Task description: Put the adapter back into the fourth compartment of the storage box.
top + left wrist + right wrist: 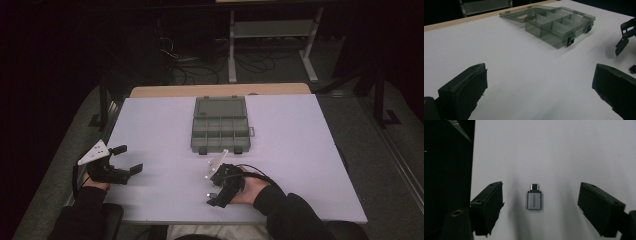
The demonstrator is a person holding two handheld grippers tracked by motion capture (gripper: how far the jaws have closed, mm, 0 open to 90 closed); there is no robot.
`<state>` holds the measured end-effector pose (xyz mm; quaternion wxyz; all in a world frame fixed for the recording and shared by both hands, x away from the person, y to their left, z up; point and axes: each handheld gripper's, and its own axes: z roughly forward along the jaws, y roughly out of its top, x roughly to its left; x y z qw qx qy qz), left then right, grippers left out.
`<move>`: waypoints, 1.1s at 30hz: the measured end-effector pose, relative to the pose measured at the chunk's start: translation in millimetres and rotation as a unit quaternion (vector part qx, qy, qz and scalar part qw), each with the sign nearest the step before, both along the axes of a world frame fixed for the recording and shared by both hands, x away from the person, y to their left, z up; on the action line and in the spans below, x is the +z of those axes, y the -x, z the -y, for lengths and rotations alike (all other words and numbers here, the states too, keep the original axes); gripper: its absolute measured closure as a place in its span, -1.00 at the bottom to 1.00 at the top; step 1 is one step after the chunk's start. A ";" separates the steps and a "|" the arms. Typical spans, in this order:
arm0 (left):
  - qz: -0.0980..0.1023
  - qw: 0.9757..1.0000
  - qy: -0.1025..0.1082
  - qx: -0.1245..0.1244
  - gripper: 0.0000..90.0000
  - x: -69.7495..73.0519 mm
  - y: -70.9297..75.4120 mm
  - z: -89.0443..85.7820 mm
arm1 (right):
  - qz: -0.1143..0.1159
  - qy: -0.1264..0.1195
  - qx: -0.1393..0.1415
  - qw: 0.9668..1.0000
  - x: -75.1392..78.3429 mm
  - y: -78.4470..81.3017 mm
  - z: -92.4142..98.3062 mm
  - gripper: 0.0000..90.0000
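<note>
A small grey USB adapter (534, 199) with a metal plug lies flat on the white table between the jaws of my right gripper (541, 192). The jaws stand apart on either side of it and neither pad touches it. In the high view the right gripper (212, 196) points down at the table near the front edge. My left gripper (131, 159) rests at the table's left side. Its jaws are wide open over bare table, with nothing between them (540, 71). A smoky grey compartment box (220, 125) lies open at mid-table, its lid folded back.
The compartment box (556, 25) has several divided cells and two dark latches on its near side. The white table (300, 150) ends in a wooden strip at the back. Beyond it are a metal stand and cables on the floor.
</note>
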<state>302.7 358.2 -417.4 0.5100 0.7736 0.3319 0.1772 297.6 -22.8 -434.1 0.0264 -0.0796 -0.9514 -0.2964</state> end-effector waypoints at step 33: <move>0.000 1.000 0.003 0.004 -1.00 0.1 0.2 -0.2 | 0.029 0.019 0.017 0.999 -0.9 8.7 -4.7 0.66</move>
